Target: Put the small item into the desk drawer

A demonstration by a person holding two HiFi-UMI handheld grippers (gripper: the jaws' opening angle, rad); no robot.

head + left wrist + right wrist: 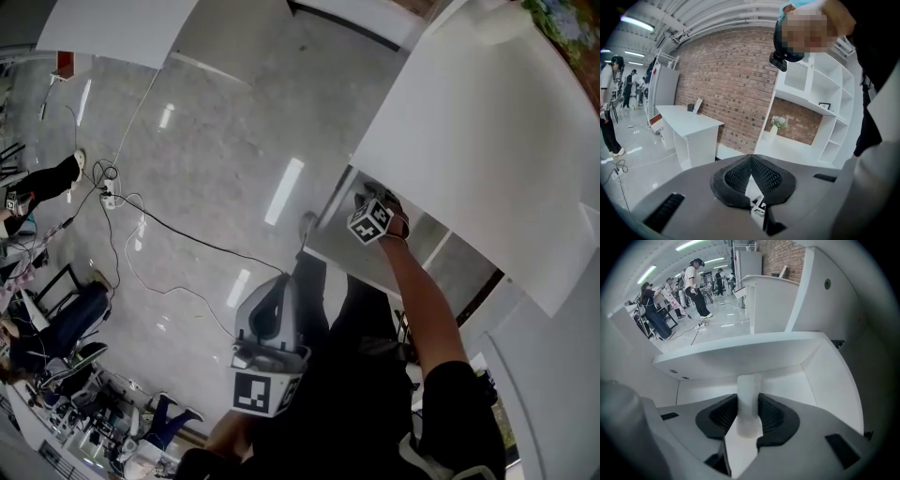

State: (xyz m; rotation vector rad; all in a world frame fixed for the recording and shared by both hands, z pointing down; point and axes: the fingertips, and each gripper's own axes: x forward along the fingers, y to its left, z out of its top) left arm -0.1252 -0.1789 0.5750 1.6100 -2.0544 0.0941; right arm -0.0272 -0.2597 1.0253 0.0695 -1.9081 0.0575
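1. R tongs clamped on item: small white cylinder, upright.
2. Item is w/in open drawer, under the surface.
3. L tongs together, empty, well apart from drawer.

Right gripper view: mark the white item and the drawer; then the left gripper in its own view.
item (749, 387): right gripper view, top end above the fingers.
drawer (832, 385): right gripper view, inner right wall.
left gripper (751, 160): left gripper view, where the shut fingers meet.
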